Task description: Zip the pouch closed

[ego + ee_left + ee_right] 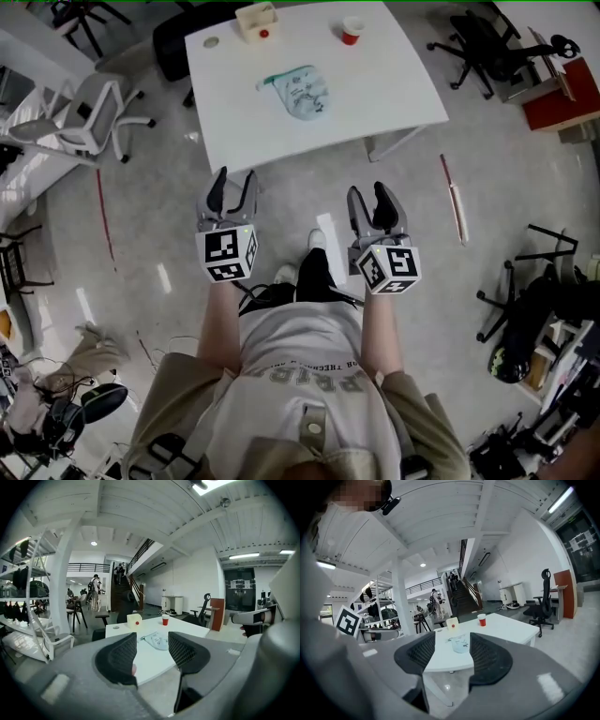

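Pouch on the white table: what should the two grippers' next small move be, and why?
Probably step forward and carry both grippers toward the pouch. It lies on the white table with nothing touching it, while the left gripper and right gripper hang over the floor short of the table's near edge, jaws apart and empty. Zipping looks out of reach from there.

Head view: from above me, looked steeply down. My gripper views: low, faced forward, well back; all shared white table [394, 89], pouch [305, 94].
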`<state>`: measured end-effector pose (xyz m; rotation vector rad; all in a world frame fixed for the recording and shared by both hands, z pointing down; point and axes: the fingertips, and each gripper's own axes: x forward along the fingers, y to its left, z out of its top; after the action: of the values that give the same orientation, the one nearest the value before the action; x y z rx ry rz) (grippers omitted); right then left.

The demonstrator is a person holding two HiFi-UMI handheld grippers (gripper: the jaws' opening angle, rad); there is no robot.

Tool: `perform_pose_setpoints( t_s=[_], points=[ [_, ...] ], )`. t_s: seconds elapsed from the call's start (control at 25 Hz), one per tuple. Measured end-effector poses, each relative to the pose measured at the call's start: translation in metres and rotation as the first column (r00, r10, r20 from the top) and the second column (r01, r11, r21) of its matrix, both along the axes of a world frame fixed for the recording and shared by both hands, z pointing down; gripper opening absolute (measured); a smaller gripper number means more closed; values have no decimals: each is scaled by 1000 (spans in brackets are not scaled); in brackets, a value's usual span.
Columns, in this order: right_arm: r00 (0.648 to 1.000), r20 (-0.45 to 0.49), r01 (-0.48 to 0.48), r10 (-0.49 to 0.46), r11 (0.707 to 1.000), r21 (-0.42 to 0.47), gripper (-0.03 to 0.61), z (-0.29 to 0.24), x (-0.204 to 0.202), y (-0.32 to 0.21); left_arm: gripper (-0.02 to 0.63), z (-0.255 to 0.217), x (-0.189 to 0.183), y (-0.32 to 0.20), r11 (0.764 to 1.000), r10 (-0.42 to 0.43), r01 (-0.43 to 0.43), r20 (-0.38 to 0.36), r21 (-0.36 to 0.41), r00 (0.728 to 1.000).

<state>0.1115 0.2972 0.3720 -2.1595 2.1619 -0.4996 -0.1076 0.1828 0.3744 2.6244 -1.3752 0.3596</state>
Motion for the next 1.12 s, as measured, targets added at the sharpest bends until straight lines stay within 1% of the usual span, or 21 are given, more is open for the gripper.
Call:
perform_pose_setpoints(
  t_s=[0.12, 0.28, 0.44, 0.56, 0.72, 1.0, 1.12],
  points=[
    [999, 6, 32, -32, 999, 1, 206, 1, 22, -27, 219, -4, 18, -18, 1000, -27, 27, 7, 9, 1000],
    [996, 4, 90, -90, 996, 21, 206, -3, 52, -60, 221, -17, 42, -38, 995, -86, 86, 12, 41, 996],
    [991, 1, 132, -133, 990, 52, 206, -15, 76, -88, 221, -29, 55, -57, 987, -145, 144, 8, 68, 989],
    [988, 11, 153, -154, 986, 58, 206, -15, 87, -102, 221, -29, 60, -65, 980, -185, 184, 11, 76, 983],
    [985, 43, 166, -167, 985, 41, 206, -3, 94, -110, 220, -19, 62, -67, 977, -205, 202, 39, 62, 978],
    [981, 90, 170, -170, 985, 3, 206, 16, 101, -126, 221, -2, 64, -80, 977, -212, 212, 61, 6, 975],
    [981, 92, 172, -170, 985, -15, 206, 25, 99, -135, 221, 11, 63, -89, 978, -206, 208, 72, -17, 976]
  ],
)
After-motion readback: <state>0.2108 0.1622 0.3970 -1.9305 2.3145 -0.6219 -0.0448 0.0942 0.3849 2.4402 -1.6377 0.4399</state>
